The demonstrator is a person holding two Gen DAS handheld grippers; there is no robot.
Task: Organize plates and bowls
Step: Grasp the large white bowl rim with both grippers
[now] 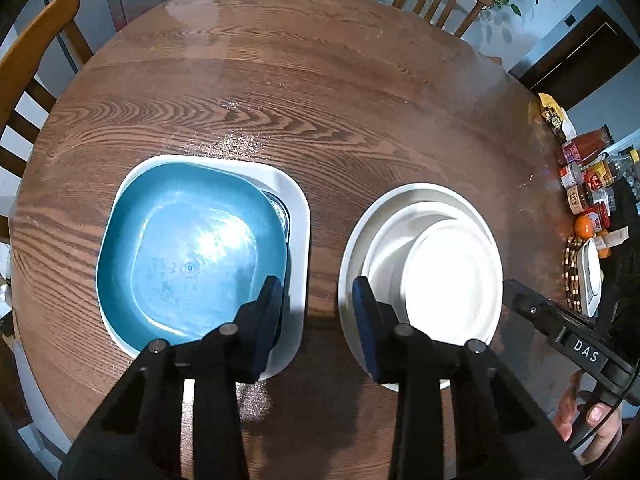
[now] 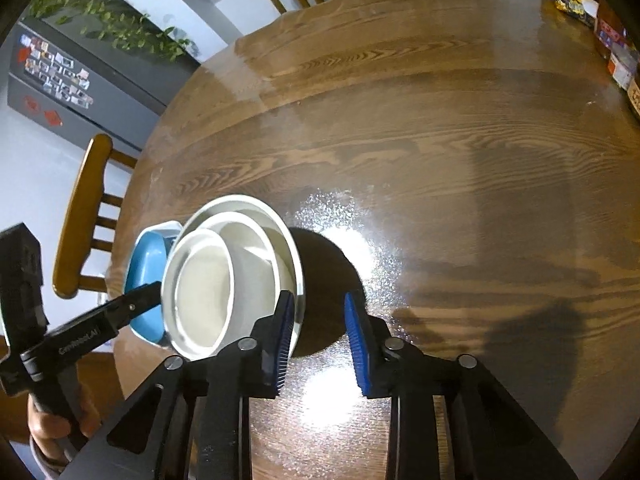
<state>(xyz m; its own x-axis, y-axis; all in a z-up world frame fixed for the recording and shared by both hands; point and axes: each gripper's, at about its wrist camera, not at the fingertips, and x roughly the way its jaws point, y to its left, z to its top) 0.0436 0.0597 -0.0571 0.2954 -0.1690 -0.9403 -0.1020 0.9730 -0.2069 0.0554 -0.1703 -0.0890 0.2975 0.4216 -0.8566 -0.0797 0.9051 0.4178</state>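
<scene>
A blue square plate [image 1: 188,256] lies on top of a white square plate [image 1: 296,208], with another dish partly hidden between them. To their right, nested round white bowls [image 1: 424,264] form a stack, the smallest on top. My left gripper [image 1: 318,308] is open and empty, hovering over the gap between the two stacks. In the right wrist view the white bowl stack [image 2: 236,276] and the blue plate [image 2: 146,264] sit at the left. My right gripper [image 2: 318,320] is open and empty just right of the bowls.
The round wooden table [image 1: 320,80] stretches away beyond the stacks. Jars, bottles, an orange and a snack packet [image 1: 588,184] crowd its right edge. Wooden chairs [image 1: 32,60] stand around it. The right gripper's body [image 1: 568,332] shows at right.
</scene>
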